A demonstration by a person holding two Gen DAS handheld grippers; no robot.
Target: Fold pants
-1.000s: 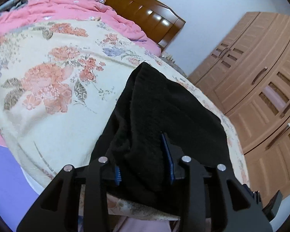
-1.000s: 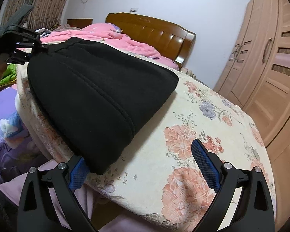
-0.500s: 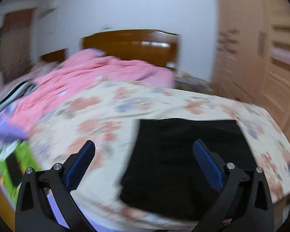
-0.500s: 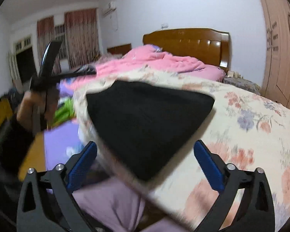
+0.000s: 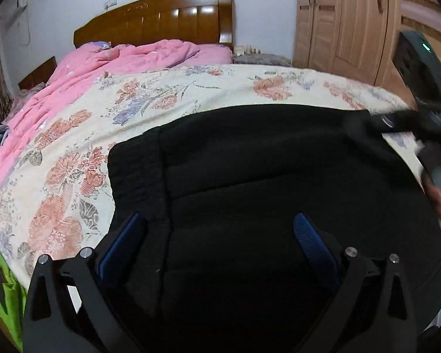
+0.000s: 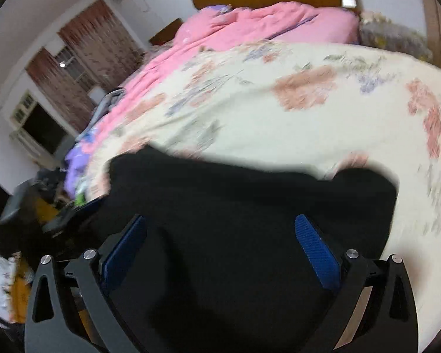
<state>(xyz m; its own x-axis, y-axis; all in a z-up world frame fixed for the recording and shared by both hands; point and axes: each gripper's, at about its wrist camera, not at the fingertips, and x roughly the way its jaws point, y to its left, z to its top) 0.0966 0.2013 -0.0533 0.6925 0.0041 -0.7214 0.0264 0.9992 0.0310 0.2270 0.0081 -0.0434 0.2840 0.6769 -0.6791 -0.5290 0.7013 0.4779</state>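
Here, folded pants [image 5: 264, 182] on bedspread [image 5: 161, 94]

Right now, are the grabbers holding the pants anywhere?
No. Both the left gripper and right gripper are open above the pants, pinching nothing.

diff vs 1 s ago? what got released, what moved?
The left gripper let go of the black pants: it was clamped on the fabric, its jaws have just been opening and now stand wide. Both views swung to face the pants squarely. The right gripper stayed open; the pants stayed on the floral bedspread.
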